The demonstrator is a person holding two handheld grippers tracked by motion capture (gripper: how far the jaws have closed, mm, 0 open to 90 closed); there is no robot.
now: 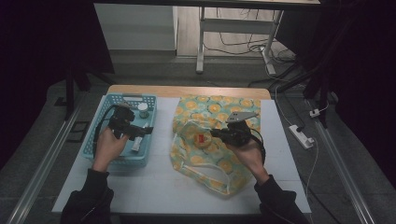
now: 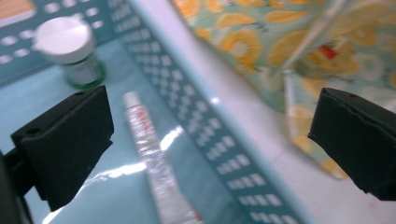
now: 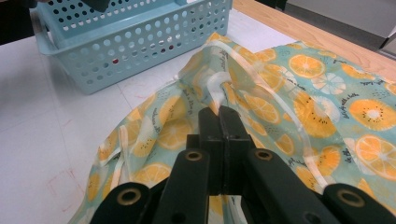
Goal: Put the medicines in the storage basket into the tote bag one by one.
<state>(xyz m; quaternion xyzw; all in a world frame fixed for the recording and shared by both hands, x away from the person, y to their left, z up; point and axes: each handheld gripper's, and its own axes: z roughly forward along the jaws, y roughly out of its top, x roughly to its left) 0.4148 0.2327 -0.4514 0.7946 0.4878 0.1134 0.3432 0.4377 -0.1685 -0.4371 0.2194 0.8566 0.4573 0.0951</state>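
Note:
A blue perforated basket (image 1: 122, 162) stands on the left of the white mat. In it lie a clear tube (image 2: 149, 149) with a white cap and a white-lidded jar (image 2: 70, 46), which also shows at the basket's far end (image 1: 143, 109). My left gripper (image 1: 142, 132) hovers over the basket's right side, open wide, with the tube and the basket wall (image 2: 205, 126) below the gap (image 2: 212, 126). An orange-slice print bag (image 1: 210, 156) lies in the middle. My right gripper (image 3: 218, 112) is shut on the bag's raised mouth edge (image 3: 224, 88). A small red-marked item (image 1: 201, 138) sits inside the bag's mouth.
The mat's far edge meets a wooden table strip (image 1: 187, 91). A white power strip (image 1: 301, 135) and cables lie on the floor at the right. Metal frame legs (image 1: 200, 42) stand beyond the table. Bare mat (image 1: 154, 186) lies in front of basket and bag.

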